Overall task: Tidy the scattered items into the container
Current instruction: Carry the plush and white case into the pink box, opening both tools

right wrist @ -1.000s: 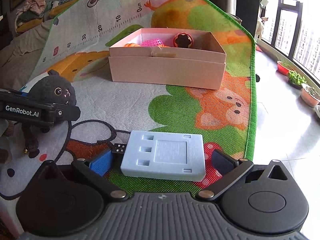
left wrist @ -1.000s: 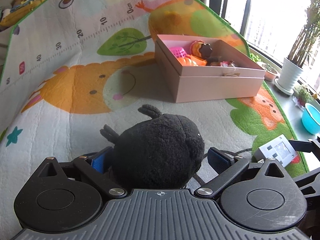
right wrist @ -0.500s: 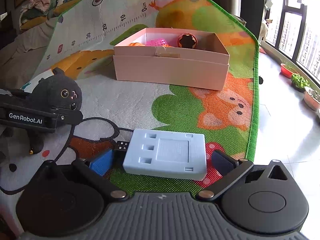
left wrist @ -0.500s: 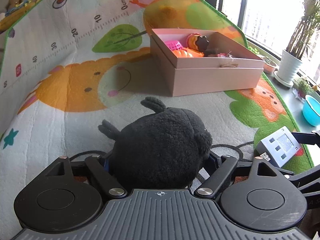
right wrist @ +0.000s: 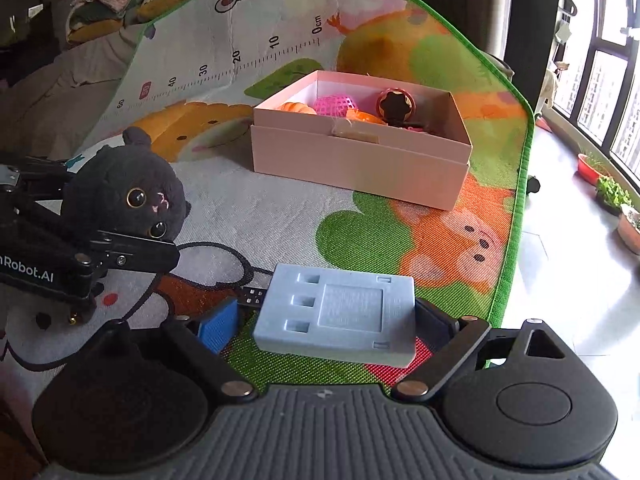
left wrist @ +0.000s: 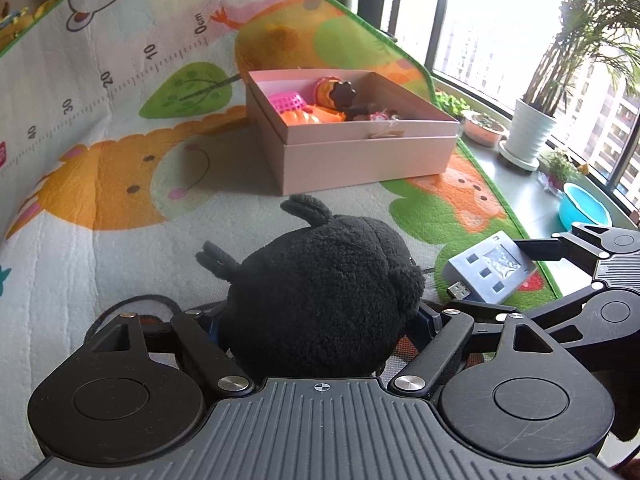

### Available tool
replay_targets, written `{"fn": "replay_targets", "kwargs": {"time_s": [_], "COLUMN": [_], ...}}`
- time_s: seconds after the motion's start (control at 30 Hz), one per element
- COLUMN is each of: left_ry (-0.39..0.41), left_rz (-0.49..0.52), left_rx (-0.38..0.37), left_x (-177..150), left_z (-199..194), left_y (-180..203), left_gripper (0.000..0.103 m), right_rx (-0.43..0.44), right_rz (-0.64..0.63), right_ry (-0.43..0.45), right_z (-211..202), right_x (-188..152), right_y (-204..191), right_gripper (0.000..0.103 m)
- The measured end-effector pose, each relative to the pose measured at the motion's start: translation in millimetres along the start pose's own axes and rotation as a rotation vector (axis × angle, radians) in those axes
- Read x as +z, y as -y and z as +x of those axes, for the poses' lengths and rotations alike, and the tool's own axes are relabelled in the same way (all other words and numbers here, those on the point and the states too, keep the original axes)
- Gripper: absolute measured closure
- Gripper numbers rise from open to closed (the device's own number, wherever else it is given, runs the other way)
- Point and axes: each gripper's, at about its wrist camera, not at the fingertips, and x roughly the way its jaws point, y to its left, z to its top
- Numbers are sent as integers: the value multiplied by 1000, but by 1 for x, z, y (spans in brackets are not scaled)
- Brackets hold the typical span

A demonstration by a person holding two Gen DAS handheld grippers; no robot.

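We've got two fisheye cams, one riding on each gripper, both tilted down at the play mat (left wrist: 120,208) from close up. The left one looks along its fingers over a black plush cat (left wrist: 320,304) filling its lower middle. The right one sits just to the side, aimed over a light blue device (right wrist: 340,312). Both face the pink box (left wrist: 360,152) further up the mat, and each catches the other's gripper and item at its edge.
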Motion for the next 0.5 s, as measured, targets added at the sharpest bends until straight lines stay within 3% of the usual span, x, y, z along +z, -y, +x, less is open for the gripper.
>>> {"fn": "replay_targets", "kwargs": {"time_s": [0.23, 0.37, 0.5], "left_ry": [91, 159, 235], "left_rz": [131, 160, 141], "left_rx": [-56, -107, -158], "left_x": [42, 95, 159], "left_z": [-10, 2, 17], "left_y": [13, 12, 6], "left_gripper": [18, 18, 18], "right_rx": [-84, -184, -201], "right_rz": [-19, -41, -75], "right_ry": [112, 245, 340], "right_z": [-15, -16, -8], "right_x": [42, 78, 115], "right_y": [25, 38, 46], "right_gripper": [11, 11, 11]}}
